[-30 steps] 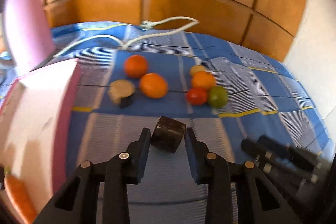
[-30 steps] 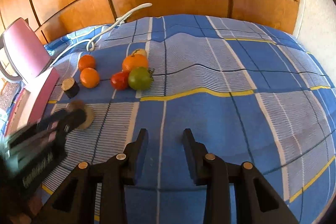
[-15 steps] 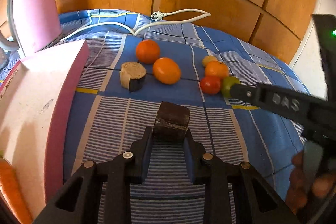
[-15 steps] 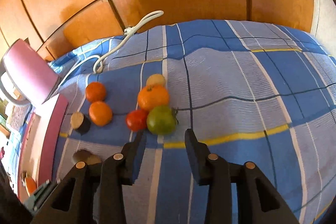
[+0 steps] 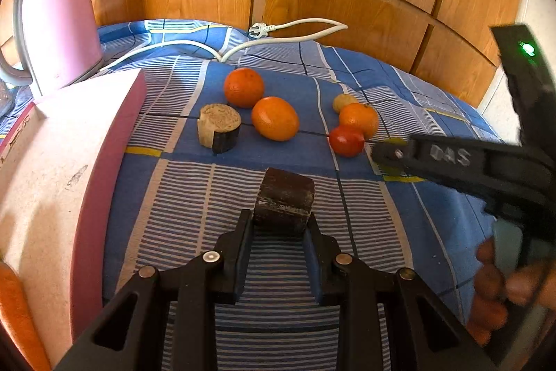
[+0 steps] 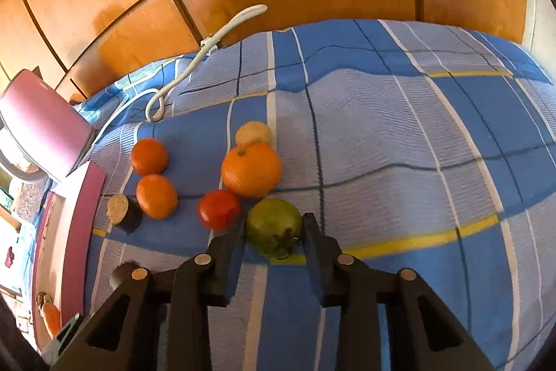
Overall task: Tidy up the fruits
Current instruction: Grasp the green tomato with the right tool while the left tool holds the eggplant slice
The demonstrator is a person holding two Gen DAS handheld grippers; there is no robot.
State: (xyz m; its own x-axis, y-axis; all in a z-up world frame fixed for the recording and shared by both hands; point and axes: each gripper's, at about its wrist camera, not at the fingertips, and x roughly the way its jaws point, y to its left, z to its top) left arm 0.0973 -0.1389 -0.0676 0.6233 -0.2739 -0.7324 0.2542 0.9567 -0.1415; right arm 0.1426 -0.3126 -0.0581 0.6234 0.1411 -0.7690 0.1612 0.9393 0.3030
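Note:
My left gripper [image 5: 278, 225] is shut on a dark brown cut piece [image 5: 284, 197] just above the blue checked cloth. My right gripper [image 6: 274, 228] is open, its fingers on either side of a green tomato [image 6: 274, 226] that lies on the cloth. Beside it lie a red tomato [image 6: 219, 209], a big orange [image 6: 251, 169] and a small yellowish fruit [image 6: 253, 134]. Two more oranges [image 6: 148, 156] [image 6: 156, 196] and a second cut piece with a pale face [image 6: 122, 210] lie to the left. The right gripper also shows in the left wrist view [image 5: 385, 153].
A pink board [image 5: 52, 169] lies at the left with a carrot [image 5: 17, 312] on its near end. A pink kettle [image 5: 55, 16] stands behind it. A white power cable [image 5: 278, 39] runs along the back. Wooden panels close off the far side.
My left gripper closed on the dark cut piece and holds it. My right gripper moved forward and down until its fingers came around the green tomato.

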